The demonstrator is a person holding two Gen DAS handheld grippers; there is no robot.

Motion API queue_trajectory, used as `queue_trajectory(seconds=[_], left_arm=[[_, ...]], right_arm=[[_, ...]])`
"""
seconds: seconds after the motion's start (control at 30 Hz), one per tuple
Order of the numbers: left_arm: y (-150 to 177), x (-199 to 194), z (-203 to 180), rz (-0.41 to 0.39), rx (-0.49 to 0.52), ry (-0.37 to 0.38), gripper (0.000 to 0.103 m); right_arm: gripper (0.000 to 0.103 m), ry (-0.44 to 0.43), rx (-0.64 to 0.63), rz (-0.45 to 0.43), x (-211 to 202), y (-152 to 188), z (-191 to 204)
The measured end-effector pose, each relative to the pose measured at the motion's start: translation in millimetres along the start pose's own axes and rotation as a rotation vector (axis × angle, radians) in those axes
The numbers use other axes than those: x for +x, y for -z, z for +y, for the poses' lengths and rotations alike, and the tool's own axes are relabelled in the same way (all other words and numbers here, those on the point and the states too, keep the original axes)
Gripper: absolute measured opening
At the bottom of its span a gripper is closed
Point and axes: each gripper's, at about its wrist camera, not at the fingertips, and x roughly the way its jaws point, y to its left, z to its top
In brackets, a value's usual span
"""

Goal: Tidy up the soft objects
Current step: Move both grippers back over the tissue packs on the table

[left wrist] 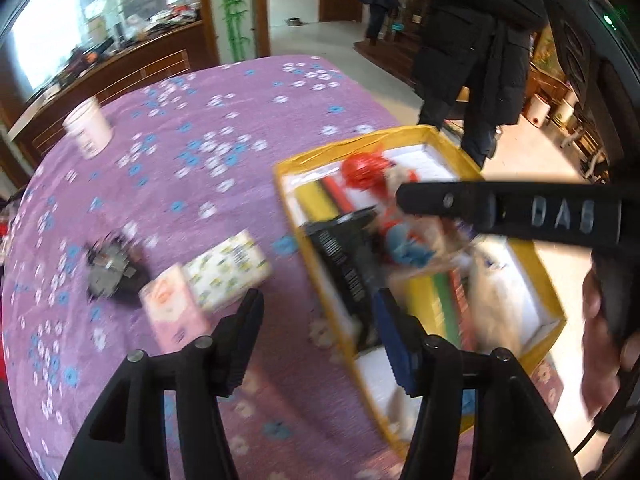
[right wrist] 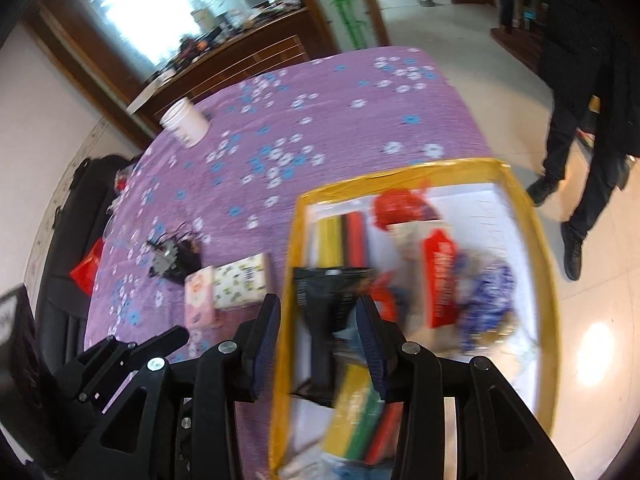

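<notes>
Left wrist view: both tongs part-open and empty over the box (left wrist: 496, 132), with loose packs at 9 o'clock.

Left gripper (left wrist: 324, 340) straddles the box's near wall; right gripper (right wrist: 320, 336) hangs above a black pouch (right wrist: 336, 292). A low pass may snag that wall or tip the crowded pouches. Tissue packs (left wrist: 224, 276) lie on the cloth (left wrist: 200, 120); open room runs to 11 o'clock, bar the cup (left wrist: 88, 128).
</notes>
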Motion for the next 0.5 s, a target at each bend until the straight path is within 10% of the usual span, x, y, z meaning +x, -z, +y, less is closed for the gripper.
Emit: queue_trajectory(seconds=[0.5], left_arm=[[124, -35, 155, 0.062, -0.362, -0.181, 0.058]], right_arm=[[0.047, 0.008, -0.231, 0.148, 142, -41, 100]])
